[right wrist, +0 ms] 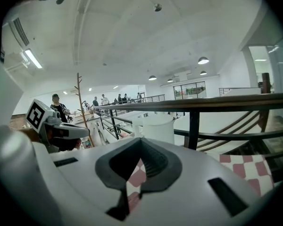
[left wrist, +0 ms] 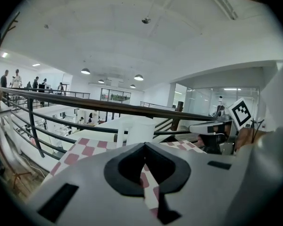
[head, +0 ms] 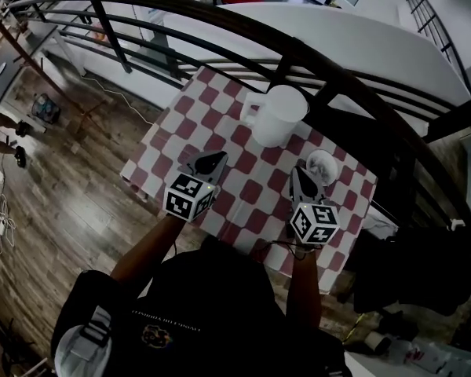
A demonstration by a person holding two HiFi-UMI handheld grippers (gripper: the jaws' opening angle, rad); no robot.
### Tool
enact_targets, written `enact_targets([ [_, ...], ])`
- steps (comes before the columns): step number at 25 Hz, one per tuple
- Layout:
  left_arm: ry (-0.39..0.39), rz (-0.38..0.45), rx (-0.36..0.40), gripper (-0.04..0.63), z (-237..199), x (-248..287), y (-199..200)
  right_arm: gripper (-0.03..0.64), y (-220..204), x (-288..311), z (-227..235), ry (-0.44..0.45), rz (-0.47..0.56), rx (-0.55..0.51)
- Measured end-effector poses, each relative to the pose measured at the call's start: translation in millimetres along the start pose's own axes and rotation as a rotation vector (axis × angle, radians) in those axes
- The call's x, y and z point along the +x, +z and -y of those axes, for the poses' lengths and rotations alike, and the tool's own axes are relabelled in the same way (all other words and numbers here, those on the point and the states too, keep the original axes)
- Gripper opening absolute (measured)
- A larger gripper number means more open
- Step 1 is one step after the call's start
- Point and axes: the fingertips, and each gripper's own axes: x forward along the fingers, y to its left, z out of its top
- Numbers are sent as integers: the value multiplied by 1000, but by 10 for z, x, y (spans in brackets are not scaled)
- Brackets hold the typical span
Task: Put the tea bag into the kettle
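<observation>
A white kettle (head: pixel 275 115) with a handle on its left stands at the far side of the red-and-white checked table (head: pixel 180 132). It also shows ahead of the jaws in the left gripper view (left wrist: pixel 140 130) and the right gripper view (right wrist: pixel 158 126). A small white round thing (head: pixel 323 163) lies right of the kettle; whether it is the tea bag I cannot tell. My left gripper (head: pixel 217 157) (left wrist: pixel 144 145) is over the table's near middle, shut and holding nothing. My right gripper (head: pixel 298 170) (right wrist: pixel 140 139) is beside the small white thing, shut and holding nothing.
A dark curved railing (head: pixel 314 49) runs right behind the table, with a drop to a lower floor beyond it. Wooden floor (head: pixel 71 210) lies to the left. Dark bags or clothing (head: pixel 412 269) sit at the right of the table. People stand far off on the walkway (left wrist: pixel 19 81).
</observation>
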Motion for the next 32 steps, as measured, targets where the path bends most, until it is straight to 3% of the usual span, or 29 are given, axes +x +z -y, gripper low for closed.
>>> enact_targets([
  [6,-57,-73,-71,5,341,-252,-487,12,-319,-490,-451,21,-43,73],
  [12,-180,-156,-30,5,867,-374,-796,12,-658,-716,-903,91,-73,218],
  [16,-236,-176,6,5,1062,-380,-848,12,-785,-748,-1017,105,-96,225],
  [32,-215,-162,17,5,1035,-395,-772,12,-735,-771,-970,79,-84,189],
])
